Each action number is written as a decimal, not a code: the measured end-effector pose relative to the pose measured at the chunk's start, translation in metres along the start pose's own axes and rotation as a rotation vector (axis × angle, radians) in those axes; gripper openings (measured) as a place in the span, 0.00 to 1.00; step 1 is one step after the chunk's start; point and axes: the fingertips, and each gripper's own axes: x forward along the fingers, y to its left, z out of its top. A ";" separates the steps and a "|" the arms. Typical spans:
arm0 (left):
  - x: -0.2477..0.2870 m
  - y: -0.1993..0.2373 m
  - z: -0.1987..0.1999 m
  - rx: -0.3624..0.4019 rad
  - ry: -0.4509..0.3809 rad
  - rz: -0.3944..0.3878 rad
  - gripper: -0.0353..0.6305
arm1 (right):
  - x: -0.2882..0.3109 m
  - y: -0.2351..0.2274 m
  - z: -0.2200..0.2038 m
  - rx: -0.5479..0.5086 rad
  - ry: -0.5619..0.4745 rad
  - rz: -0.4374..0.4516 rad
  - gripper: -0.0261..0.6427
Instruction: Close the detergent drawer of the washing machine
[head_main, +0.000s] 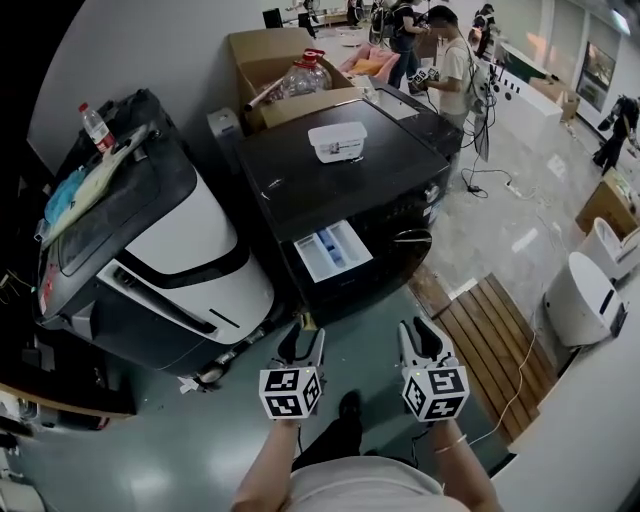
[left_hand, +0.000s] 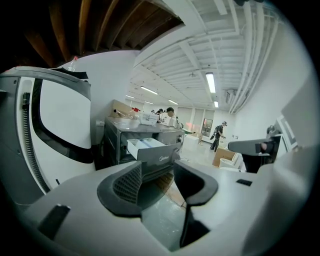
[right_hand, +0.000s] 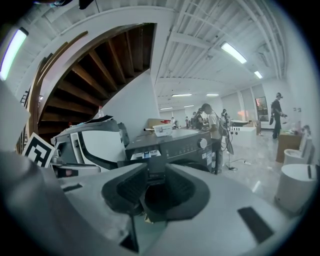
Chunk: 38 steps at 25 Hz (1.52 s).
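- The detergent drawer (head_main: 333, 250) is standing pulled out from the upper front of the washing machine (head_main: 345, 165).
- The left hand-held gripper (head_main: 301, 341) is hovering before the washing machine, jaws wide, empty.
- The right hand-held gripper (head_main: 424, 338) is hovering there too, jaws apart, holding nothing.

1. The detergent drawer (head_main: 333, 250) juts out of the washing machine (head_main: 340, 180) front.
2. A container (head_main: 337, 141) sits on the top (near the middle).
3. A bulky machine (head_main: 150, 250) stands left, with a cardboard box (head_main: 262, 55) behind.
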 end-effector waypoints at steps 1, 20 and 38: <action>0.006 0.003 0.002 -0.002 0.002 -0.001 0.32 | 0.007 -0.001 0.002 -0.001 0.003 -0.002 0.18; 0.066 0.041 0.018 0.002 0.033 -0.051 0.33 | 0.090 0.004 0.023 -0.033 0.036 -0.013 0.18; 0.080 0.048 0.014 -0.064 0.041 0.077 0.33 | 0.136 -0.015 0.022 -0.082 0.099 0.117 0.18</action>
